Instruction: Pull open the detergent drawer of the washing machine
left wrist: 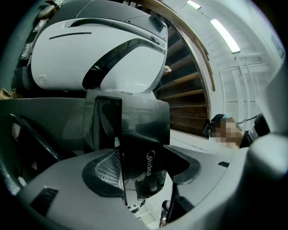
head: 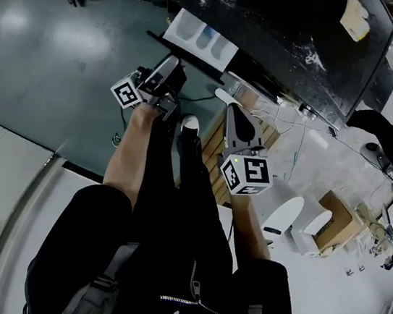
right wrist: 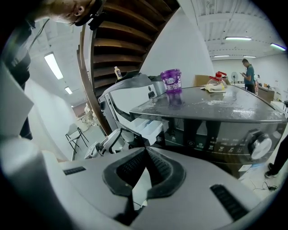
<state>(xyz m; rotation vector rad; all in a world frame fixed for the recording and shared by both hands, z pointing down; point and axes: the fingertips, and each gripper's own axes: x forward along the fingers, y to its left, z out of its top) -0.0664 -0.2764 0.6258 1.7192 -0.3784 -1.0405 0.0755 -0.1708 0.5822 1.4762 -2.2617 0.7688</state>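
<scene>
The dark washing machine [head: 273,32] has its detergent drawer [head: 200,37] pulled out, with white compartments showing. My left gripper [head: 172,65] is at the drawer's dark front panel. In the left gripper view that panel [left wrist: 139,130], printed with a brand name, stands between the pads of the left gripper [left wrist: 144,166], which is shut on it. The right gripper view shows the open drawer [right wrist: 146,126] with the left gripper [right wrist: 105,143] at its front. My right gripper [head: 231,108] hangs to the right of the drawer, before the control panel. The right gripper [right wrist: 145,152] has its pads together with nothing between them.
A purple container [right wrist: 171,81] and other items stand on the machine's lid. A round dial [right wrist: 261,146] sits on the control panel. A white appliance [left wrist: 103,49] is to the left. A cardboard box [head: 340,222] and cables lie on the floor at right. A person [right wrist: 247,69] stands far behind.
</scene>
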